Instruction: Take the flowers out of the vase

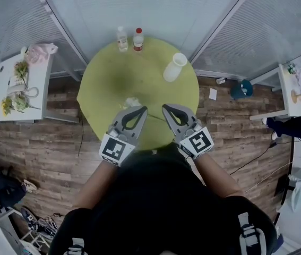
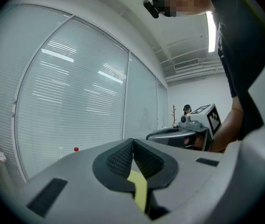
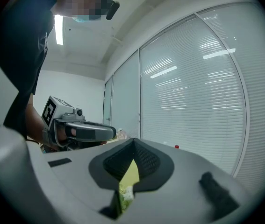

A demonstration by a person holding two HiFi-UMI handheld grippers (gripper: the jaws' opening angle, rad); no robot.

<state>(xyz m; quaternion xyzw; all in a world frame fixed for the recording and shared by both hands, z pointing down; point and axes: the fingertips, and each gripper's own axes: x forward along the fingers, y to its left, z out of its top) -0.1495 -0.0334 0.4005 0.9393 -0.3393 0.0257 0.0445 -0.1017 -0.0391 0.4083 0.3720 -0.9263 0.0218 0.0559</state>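
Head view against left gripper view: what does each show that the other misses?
Only the head view: the vase on the table, what looks like a pale flower lying on it nearer the person, and a side table with more flowers.
Only the left gripper view: the left gripper close up, jaws together with nothing between them, and a coat stand far back.
Both: the right gripper, the red-capped bottle and the table's green top.

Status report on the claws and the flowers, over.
Left claw and right claw shut, nothing seen gripped. White vase shows no flowers; pale bunch lies on table. Nothing blocking.
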